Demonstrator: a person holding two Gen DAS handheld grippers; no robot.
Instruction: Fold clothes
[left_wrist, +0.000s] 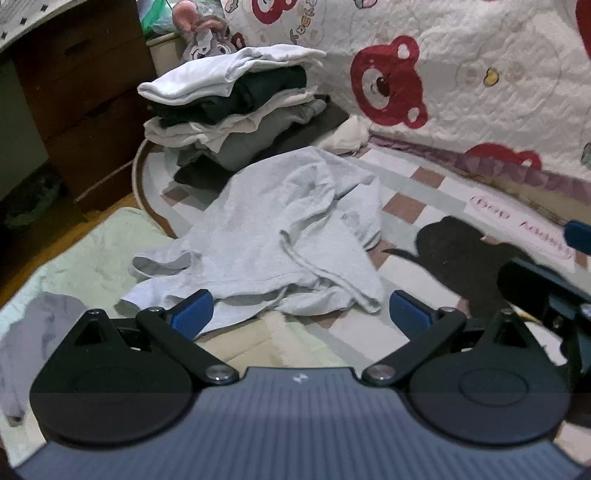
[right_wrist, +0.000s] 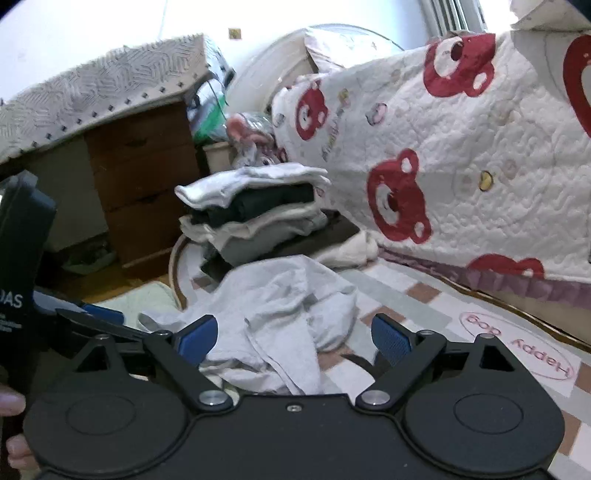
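Note:
A crumpled light grey garment (left_wrist: 273, 236) lies on the checked mat (left_wrist: 417, 199), just ahead of both grippers; the right wrist view shows the garment (right_wrist: 280, 317) bunched up. My left gripper (left_wrist: 301, 314) is open, its blue pads just short of the near hem, with nothing between them. My right gripper (right_wrist: 295, 338) is also open, hovering over the garment's near edge without gripping it. Behind the garment stands a stack of folded clothes (left_wrist: 229, 110), white on top, dark and beige below. The stack (right_wrist: 258, 210) also appears in the right wrist view.
A bed covered by a white quilt with red bears (left_wrist: 461, 81) borders the mat on the right. A brown drawer unit (left_wrist: 81, 92) stands at the left. A pale green mat (left_wrist: 96, 254) and a small grey cloth (left_wrist: 33, 332) lie near left. A stuffed toy (left_wrist: 203, 33) sits behind the stack.

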